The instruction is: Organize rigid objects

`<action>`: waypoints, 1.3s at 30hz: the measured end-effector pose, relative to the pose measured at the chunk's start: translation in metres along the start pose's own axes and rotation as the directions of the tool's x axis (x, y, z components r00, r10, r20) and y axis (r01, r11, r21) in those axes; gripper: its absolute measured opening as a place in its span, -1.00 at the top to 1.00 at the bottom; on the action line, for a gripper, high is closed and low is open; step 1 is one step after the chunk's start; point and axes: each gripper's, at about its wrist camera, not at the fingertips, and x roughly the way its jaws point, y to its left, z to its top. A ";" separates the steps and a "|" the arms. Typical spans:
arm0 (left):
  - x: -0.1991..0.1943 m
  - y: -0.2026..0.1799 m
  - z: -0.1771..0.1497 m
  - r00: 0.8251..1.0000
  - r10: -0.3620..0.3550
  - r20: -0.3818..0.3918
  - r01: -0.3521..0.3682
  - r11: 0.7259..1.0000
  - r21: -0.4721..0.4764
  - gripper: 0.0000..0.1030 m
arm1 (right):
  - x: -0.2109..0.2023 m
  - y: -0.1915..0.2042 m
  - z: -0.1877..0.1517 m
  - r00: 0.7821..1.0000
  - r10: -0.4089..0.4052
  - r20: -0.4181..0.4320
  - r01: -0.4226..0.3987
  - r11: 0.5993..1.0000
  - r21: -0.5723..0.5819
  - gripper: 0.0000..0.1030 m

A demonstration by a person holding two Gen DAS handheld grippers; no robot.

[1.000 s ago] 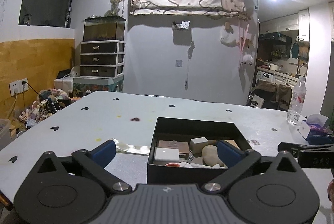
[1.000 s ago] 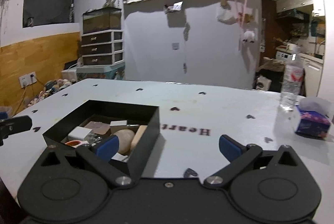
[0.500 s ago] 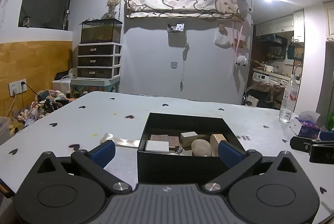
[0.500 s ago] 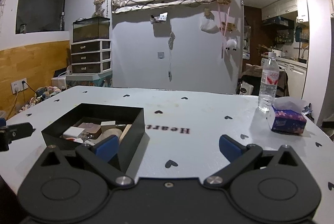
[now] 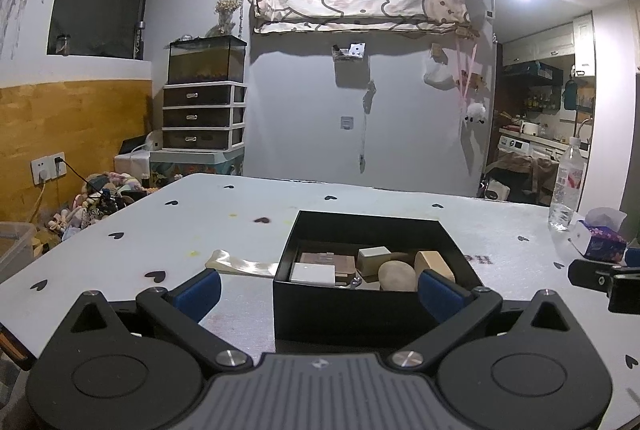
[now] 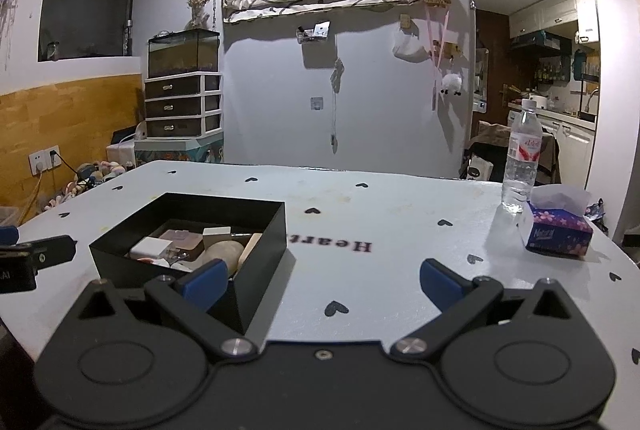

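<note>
- White table [image 5: 240,213] spread ahead of and beneath both claws, printed with small black hearts.
- Black box [image 5: 376,304] dead ahead of the left gripper [image 5: 320,288], near wall just beyond the fingertips and partly between them; same box [image 6: 264,230] ahead and to the left of the right gripper [image 6: 322,280], one corner reaching behind the left fingertip.
- Left gripper spread wide with nothing between the blue pads [image 5: 198,290]; right gripper likewise spread wide and empty, with bare table between its pads [image 6: 438,280].
- Inside the box, ahead of the left claw: brown flat piece [image 5: 326,262] and white flat block [image 5: 313,274] toward the left, small pale cube [image 5: 374,256] in the middle, rounded stone [image 5: 396,274] and tan wooden block [image 5: 434,264] toward the right, close behind the right pad.
- Pale flat strip [image 5: 240,264] on the table outside the box, just ahead of the left gripper's left pad, touching or nearly touching the box's left wall; long axis crosswise to the fingers.
- Probably the one rigid piece not yet boxed, so likely the next target; left claw far nearer, with a small shift left and down needed; thin profile likely awkward to pinch off the surface.
- Strip not visible from the right wrist camera.
</note>
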 end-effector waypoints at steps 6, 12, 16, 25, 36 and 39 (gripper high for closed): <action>0.000 -0.002 0.000 1.000 0.001 0.001 -0.001 1.000 0.007 -1.00 | 0.000 -0.001 0.000 1.000 0.001 -0.003 -0.001 1.000 0.004 -1.00; 0.000 -0.003 0.001 1.000 0.001 0.001 -0.001 1.000 0.007 -1.00 | 0.001 0.000 -0.001 1.000 0.002 -0.004 -0.002 1.000 0.005 -1.00; 0.000 -0.003 0.001 1.000 0.002 0.001 -0.002 1.000 0.008 -1.00 | 0.001 0.000 -0.001 1.000 0.002 -0.004 -0.002 1.000 0.005 -1.00; 0.000 -0.003 0.001 1.000 0.001 0.002 -0.001 1.000 0.008 -1.00 | 0.001 -0.001 -0.001 1.000 0.002 -0.004 -0.002 1.000 0.005 -1.00; 0.000 -0.003 0.001 1.000 0.002 0.001 -0.002 1.000 0.009 -1.00 | 0.001 -0.002 -0.001 1.000 0.002 -0.004 -0.002 1.000 0.006 -1.00; 0.000 -0.003 0.001 1.000 0.001 0.001 -0.001 1.000 0.009 -1.00 | 0.001 -0.002 -0.001 1.000 0.002 -0.005 -0.002 1.000 0.007 -1.00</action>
